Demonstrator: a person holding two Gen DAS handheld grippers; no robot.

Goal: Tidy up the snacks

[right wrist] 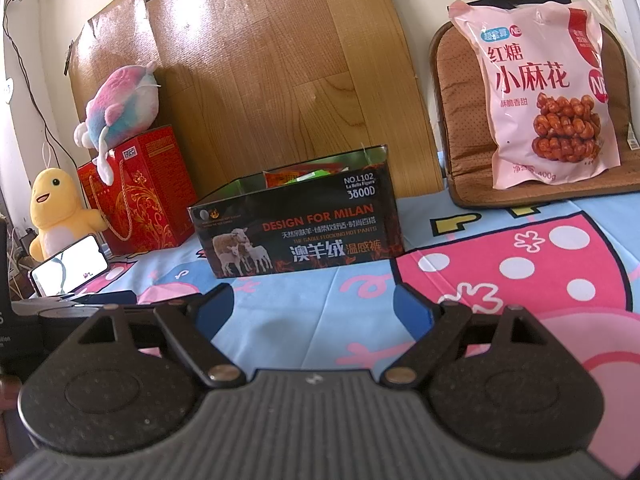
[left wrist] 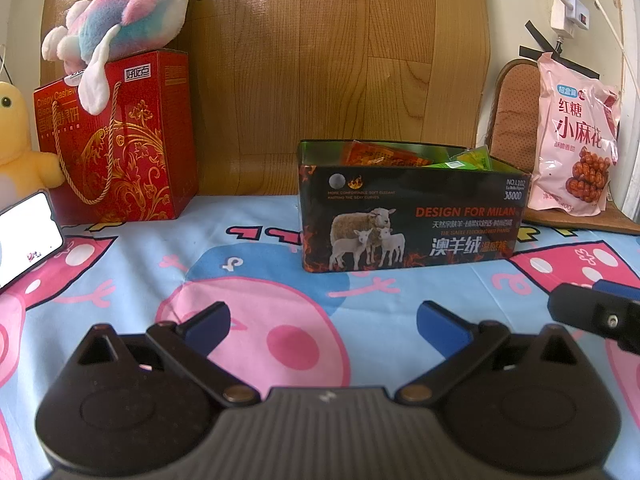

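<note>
A black tin box (left wrist: 412, 220) (right wrist: 296, 228) printed with sheep stands on the cartoon sheet, holding several orange and green snack packets (left wrist: 384, 156) (right wrist: 296, 178). A pink bag of twisted dough snacks (left wrist: 576, 136) (right wrist: 548, 96) leans on a brown cushion at the right. My left gripper (left wrist: 324, 320) is open and empty, a short way in front of the box. My right gripper (right wrist: 314, 306) is open and empty too, in front of the box's right half. The right gripper's tip also shows at the right edge of the left wrist view (left wrist: 592, 312).
A red gift box (left wrist: 116, 136) (right wrist: 136, 192) with a pink-and-blue plush (left wrist: 124, 20) (right wrist: 120, 108) on top stands at the back left, beside a yellow plush (right wrist: 56, 212). A lit phone (left wrist: 24, 236) (right wrist: 70, 270) leans at the left. A wooden board (left wrist: 320, 60) backs the bed.
</note>
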